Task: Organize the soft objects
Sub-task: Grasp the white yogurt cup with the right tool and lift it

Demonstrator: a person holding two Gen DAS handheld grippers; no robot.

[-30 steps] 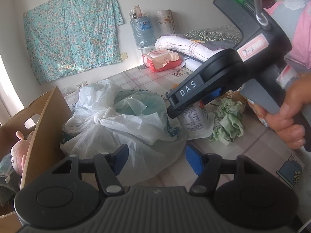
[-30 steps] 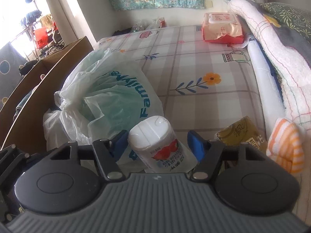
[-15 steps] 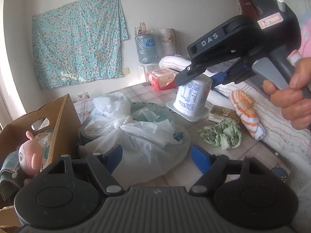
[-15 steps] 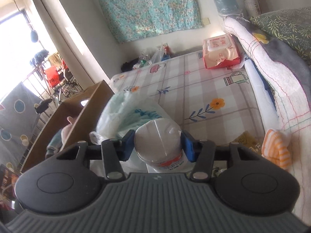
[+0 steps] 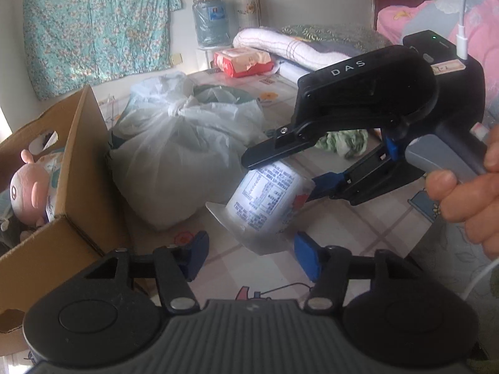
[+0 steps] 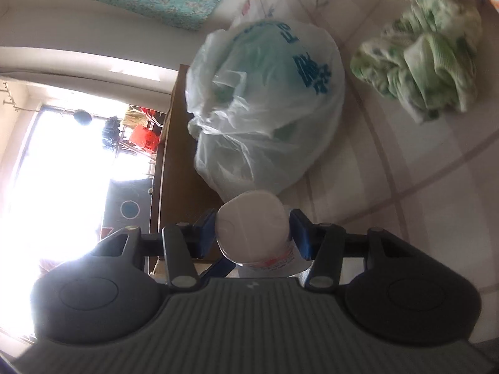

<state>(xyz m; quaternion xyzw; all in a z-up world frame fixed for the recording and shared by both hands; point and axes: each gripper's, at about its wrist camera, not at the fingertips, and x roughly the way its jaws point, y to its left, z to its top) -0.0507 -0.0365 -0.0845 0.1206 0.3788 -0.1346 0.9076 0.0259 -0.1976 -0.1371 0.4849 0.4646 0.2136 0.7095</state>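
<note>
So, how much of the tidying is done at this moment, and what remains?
Done: a pink plush toy already lies in the cardboard box. In hand: the right gripper grips a white container, tipped over in front of the left gripper, whose jaws are closing with nothing between the pads. Left: the tied plastic bag and the green cloth lie on the patterned surface.

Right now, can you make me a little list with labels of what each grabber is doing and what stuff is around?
right gripper: jaws shut on the white pack, holding it tilted in the air
left gripper: jaws closing, nothing between them, white pack just ahead
plastic bag: tied, beside the cardboard box
pink plush toy: inside the cardboard box
green cloth: crumpled, lying apart from the plastic bag
hand: wrapped round the right gripper's handle
</note>
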